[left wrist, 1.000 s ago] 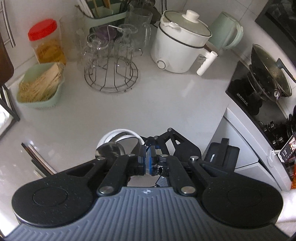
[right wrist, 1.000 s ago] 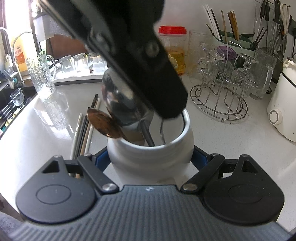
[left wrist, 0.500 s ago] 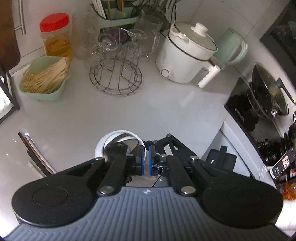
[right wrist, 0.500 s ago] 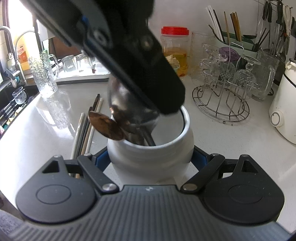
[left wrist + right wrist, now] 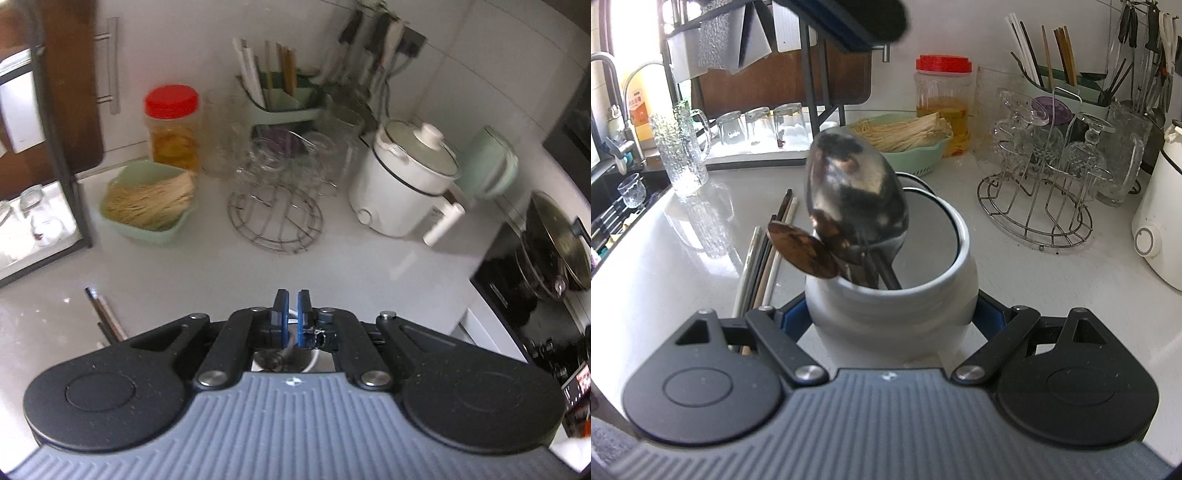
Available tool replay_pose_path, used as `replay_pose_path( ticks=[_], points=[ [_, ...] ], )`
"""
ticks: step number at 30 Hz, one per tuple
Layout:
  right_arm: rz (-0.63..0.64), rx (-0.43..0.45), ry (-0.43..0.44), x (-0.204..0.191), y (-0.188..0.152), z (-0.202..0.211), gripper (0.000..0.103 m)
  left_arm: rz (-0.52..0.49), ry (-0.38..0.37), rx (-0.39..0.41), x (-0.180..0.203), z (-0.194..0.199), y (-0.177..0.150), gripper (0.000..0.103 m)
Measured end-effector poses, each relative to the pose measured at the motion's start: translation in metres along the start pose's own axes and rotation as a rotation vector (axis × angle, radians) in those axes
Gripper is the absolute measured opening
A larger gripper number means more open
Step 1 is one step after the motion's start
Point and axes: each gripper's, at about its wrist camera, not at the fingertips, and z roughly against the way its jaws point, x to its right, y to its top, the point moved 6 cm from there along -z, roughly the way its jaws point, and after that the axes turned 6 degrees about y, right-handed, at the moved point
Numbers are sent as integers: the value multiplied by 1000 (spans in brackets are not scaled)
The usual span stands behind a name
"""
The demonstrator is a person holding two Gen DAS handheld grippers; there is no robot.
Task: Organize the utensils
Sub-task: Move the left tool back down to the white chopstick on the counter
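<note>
The right gripper [image 5: 892, 317] clamps the white jar [image 5: 897, 295] between its fingers, spoons [image 5: 855, 199] standing inside; the left gripper [image 5: 291, 314] is closed and holds nothing above it

A broad stretch of bare counter [image 5: 369, 266] is left open between the jar [image 5: 892, 295] and the back wall. Its far edge is lined by a noodle basket [image 5: 147, 214], a glass rack [image 5: 275, 218] and a cooker [image 5: 402, 188]. The jar's mouth is half filled by spoons [image 5: 855, 199]; chopsticks [image 5: 764, 254] are laid just beside it.
</note>
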Motion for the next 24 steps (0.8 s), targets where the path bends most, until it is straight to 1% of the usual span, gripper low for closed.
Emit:
replay_pose_path(
  ticks=[7,10,12,15,18,24],
  points=[
    [2,1,2,1,1,-2,91,64,62,11,-30,3,-4,4],
    [4,2,3,1,2,-3,91,85,88,9,-41,1,-8,14],
    [5,1,5,1,3,-3,91,101,100,10,-48,1,-10,25],
    [7,0,6,1,3,-4,91,109,113,13,-55,-1,-12,31],
    [8,1,7,1,3,-3,91,119,131,15,-61,-3,-15,33],
    [10,0,6,1,3,-3,91,168,152,9,-80,-7,-27,34]
  ],
)
